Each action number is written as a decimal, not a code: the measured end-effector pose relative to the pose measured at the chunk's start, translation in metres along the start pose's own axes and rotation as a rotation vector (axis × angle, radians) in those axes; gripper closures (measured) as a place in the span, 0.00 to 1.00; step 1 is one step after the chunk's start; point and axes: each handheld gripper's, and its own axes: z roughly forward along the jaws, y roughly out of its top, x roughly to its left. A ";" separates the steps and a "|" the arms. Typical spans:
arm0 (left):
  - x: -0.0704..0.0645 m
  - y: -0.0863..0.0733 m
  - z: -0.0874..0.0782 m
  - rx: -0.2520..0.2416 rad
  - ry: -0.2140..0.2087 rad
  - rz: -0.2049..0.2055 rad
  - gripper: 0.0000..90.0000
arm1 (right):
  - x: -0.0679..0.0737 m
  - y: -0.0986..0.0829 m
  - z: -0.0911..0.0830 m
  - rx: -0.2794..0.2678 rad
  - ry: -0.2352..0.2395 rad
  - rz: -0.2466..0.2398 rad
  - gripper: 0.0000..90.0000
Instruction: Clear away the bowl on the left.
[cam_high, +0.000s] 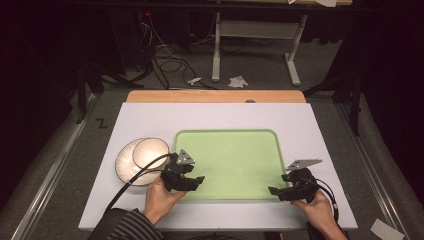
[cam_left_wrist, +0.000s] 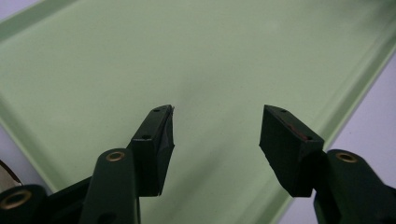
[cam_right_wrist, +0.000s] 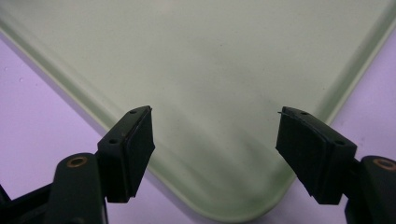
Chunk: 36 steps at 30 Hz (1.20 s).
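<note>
Green plastic forms the tray, which is seen in the high view at the centre of the white counter, long axis left to right. The left gripper is held over its near left corner and the right gripper at its near right corner, so both are about equally near. Two stacked bowls are set just left of the tray.

From the left gripper view, the jaws are spread wide and empty above the bare tray.

From the right gripper view, the jaws are likewise wide and empty, with the rounded tray corner framed between them.
</note>
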 end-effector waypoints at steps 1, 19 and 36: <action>0.000 0.000 0.000 0.000 0.000 0.000 0.50 | 0.000 0.000 0.000 0.001 -0.004 0.003 0.32; 0.010 0.001 -0.008 -0.044 -0.015 -0.058 0.47 | 0.001 0.000 0.000 -0.001 0.009 -0.003 0.33; 0.014 0.003 -0.018 -0.078 -0.032 -0.079 0.46 | 0.002 0.000 0.000 -0.001 0.008 -0.009 0.33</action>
